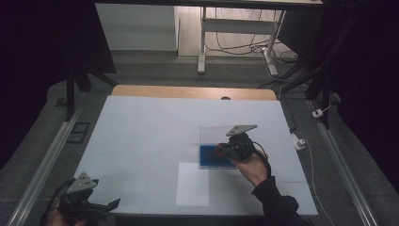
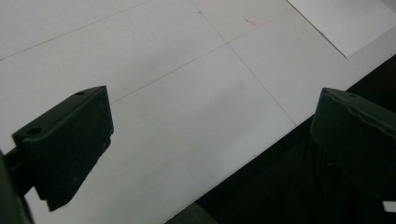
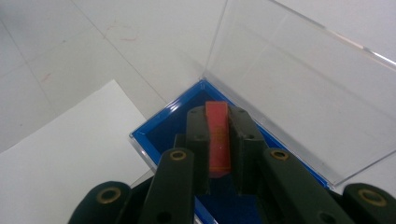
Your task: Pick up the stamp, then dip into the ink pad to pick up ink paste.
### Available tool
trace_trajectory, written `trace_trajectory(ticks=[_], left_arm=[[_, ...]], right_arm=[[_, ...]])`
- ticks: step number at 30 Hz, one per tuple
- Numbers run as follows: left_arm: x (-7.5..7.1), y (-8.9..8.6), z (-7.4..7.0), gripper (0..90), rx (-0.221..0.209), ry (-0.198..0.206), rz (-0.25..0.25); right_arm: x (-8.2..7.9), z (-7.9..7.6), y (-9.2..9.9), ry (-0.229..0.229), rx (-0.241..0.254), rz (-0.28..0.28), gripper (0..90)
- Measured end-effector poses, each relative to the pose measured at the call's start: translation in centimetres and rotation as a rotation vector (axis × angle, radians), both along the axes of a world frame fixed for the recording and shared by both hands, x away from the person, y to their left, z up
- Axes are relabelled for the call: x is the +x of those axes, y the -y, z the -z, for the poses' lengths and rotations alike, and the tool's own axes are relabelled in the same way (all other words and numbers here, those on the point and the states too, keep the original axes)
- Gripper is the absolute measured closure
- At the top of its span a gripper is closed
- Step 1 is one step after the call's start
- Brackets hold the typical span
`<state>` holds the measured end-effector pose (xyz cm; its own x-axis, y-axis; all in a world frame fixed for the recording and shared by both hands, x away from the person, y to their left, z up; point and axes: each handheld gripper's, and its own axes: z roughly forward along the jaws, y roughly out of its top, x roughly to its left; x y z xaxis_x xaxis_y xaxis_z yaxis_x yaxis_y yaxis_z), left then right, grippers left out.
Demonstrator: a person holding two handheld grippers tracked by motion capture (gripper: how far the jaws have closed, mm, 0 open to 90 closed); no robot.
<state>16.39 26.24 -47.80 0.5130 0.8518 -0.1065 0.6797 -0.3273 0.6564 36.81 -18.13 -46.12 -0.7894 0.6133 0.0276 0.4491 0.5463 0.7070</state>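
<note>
white covered the big table [image 1: 141, 132], a flat sheet with thin lines on it and a strip of wood along the far edge. the clear box [image 1: 217, 146] with the blue floor sat on the table, toward the right side. its see-through lid [image 3: 299, 88] stood up at the back of the box. a white sheet of paper [image 1: 193, 183] lay flat just beside the box, touching its near left corner. the right gripper [image 3: 219, 140] was over the box, tipped down into it, and a hand in a dark sleeve held it. its two black jaws were squeezed tight on a small red piece [image 3: 218, 140]. the red piece stood on edge between the jaws, just above the blue floor of the box. the left gripper [image 1: 101, 207] was well apart from the box, at the near left corner of the table. its jaws were wide apart with nothing between them.
</note>
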Motion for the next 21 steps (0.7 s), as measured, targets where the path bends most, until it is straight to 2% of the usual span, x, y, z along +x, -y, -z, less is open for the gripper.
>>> trace_trajectory(ticks=[6, 14, 21], left_arm=[[-0.04, 0.03, -0.03, 0.0, -0.001, 0.003, 0.001], [0.01, -0.04, -0.02, 0.0, -0.002, 0.004, 0.002], [0.01, 0.03, -0.02, 0.0, 0.001, 0.003, 0.005]], right_arm=[[-0.08, -0.24, 0.25, 0.001, 0.007, -0.008, 80.0], [-0.13, -0.51, 0.12, 0.016, -0.024, -0.02, 80.0], [0.0, -0.18, -0.39, -0.005, -0.03, -0.022, 80.1]])
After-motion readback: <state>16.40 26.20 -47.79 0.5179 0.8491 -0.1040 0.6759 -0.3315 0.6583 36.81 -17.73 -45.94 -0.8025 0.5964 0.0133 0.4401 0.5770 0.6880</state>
